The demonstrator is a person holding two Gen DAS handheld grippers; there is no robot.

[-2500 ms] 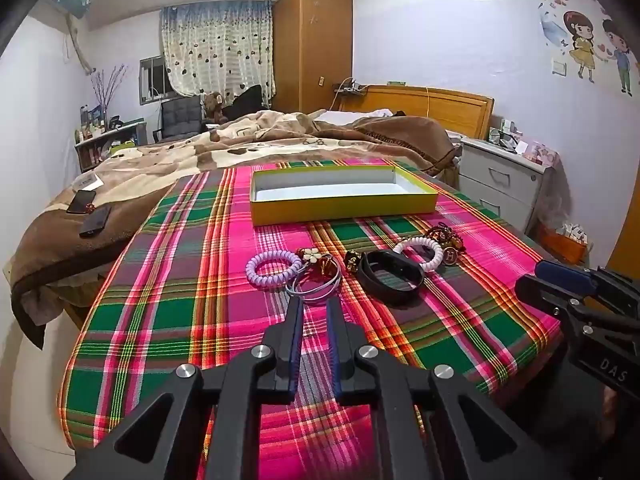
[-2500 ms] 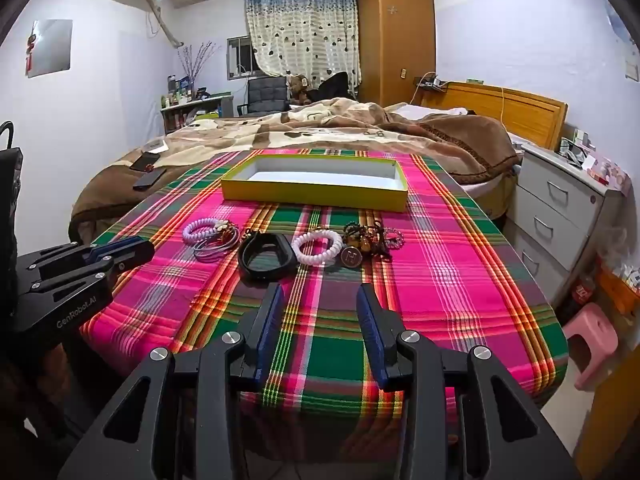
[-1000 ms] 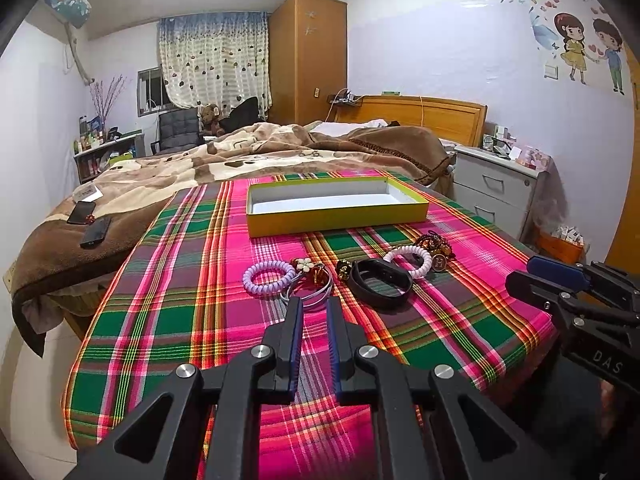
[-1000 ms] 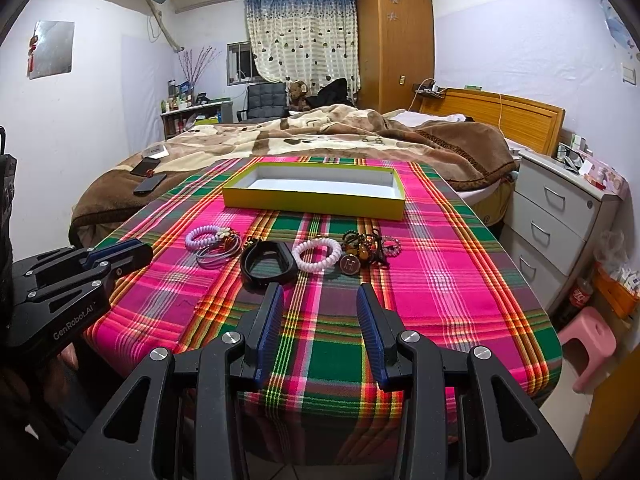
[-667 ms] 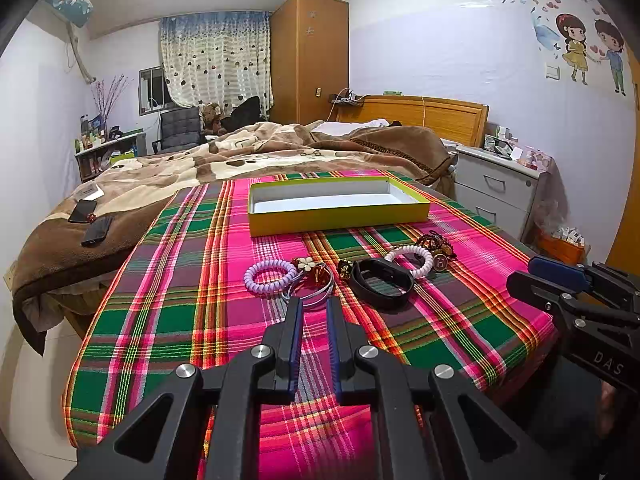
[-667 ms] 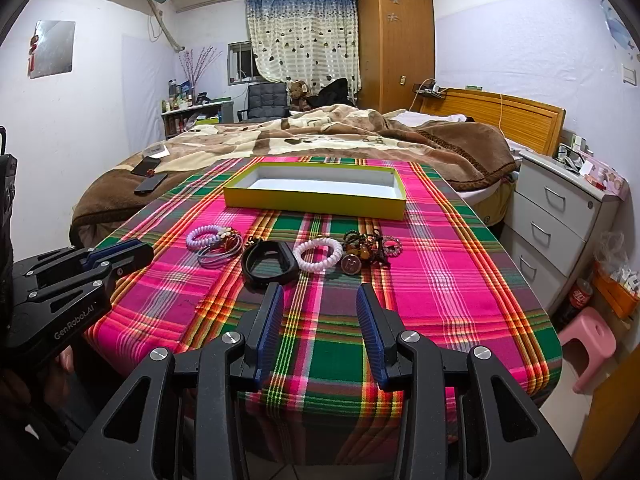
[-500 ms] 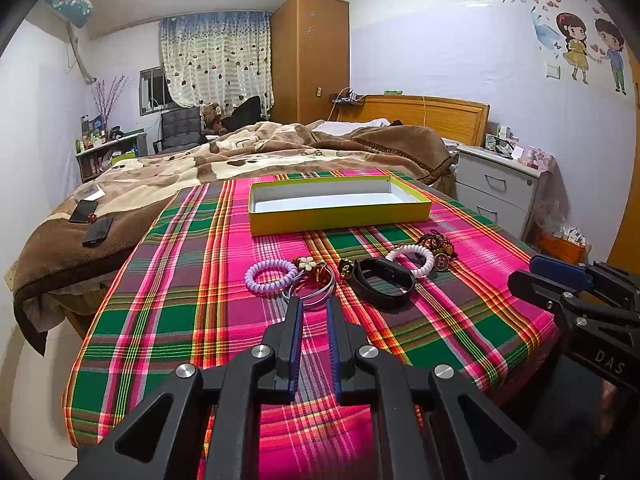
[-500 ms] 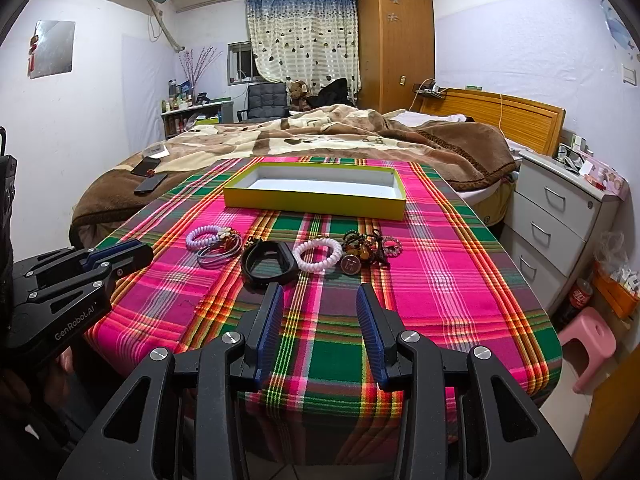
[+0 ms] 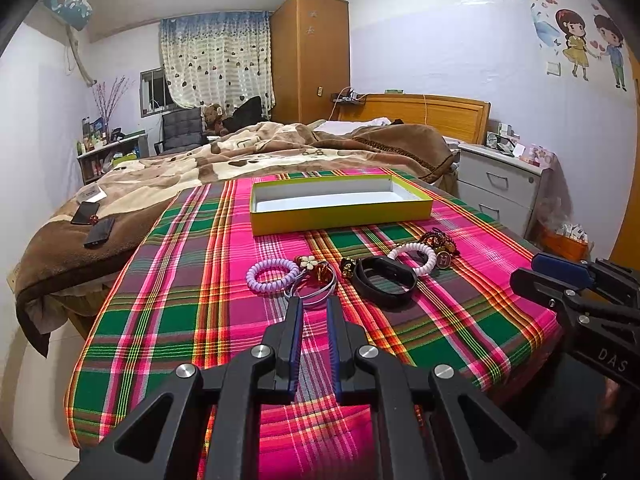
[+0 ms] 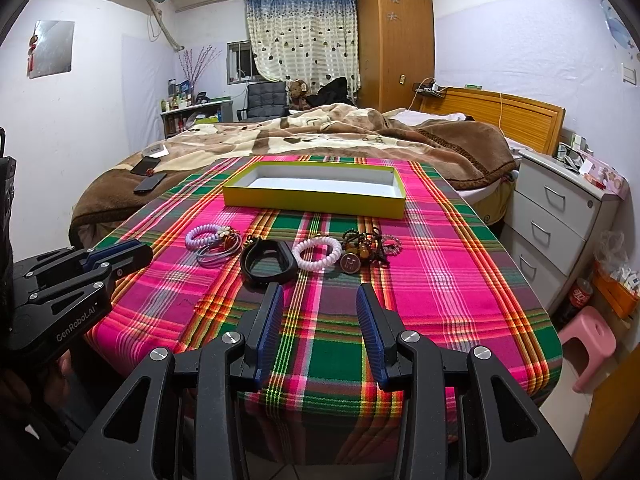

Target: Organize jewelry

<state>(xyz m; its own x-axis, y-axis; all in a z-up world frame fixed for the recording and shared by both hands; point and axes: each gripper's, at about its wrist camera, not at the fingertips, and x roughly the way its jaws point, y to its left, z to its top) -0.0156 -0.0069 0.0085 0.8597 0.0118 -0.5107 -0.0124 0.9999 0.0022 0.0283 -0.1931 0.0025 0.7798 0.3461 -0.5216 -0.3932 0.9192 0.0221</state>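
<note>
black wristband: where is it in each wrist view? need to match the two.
Left wrist: black wristband right of centre, just past the left tongs.
Right wrist: left of centre, beyond the right tongs.
Shared landmark: yellow box behind it.

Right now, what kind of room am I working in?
A home bedroom, most likely: a bed with a wooden headboard, a tall wardrobe, and a drawer unit beside the plaid-covered table.

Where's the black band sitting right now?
The black band lies on the plaid cloth in the middle of the jewelry row, between the silver bangles and the white coil bracelet, nearer than the yellow box.
</note>
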